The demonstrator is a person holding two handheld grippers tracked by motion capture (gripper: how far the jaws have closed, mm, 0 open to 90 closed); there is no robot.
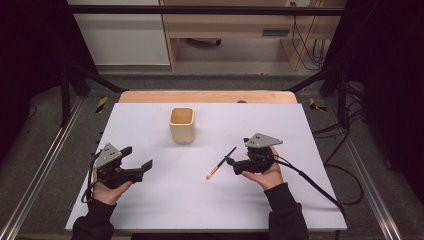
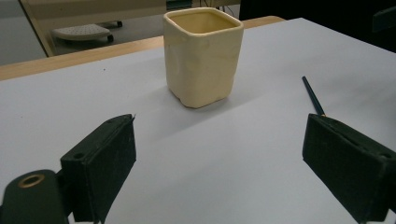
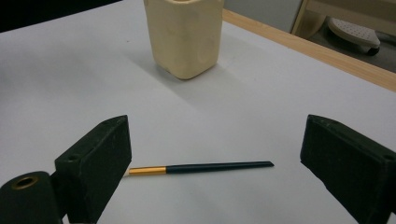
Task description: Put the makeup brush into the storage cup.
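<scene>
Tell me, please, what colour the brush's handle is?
Dark blue-green handle, clearest in the right gripper view.

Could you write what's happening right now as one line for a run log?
right tongs: open, by thin dark brush with gold band lying flat | left tongs: open, empty | cream square ceramic cup: upright on white table

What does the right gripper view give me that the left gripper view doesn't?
Right gripper view alone: the brush along its whole length, gold ferrule to dark tip, lying flat between the open right gripper fingers.

Left gripper view alone: the rim and inside of the cream cup, and the open left gripper facing the cup.

Both: the cup upright on the white table, apart from the brush, with the wooden edge beyond.
</scene>
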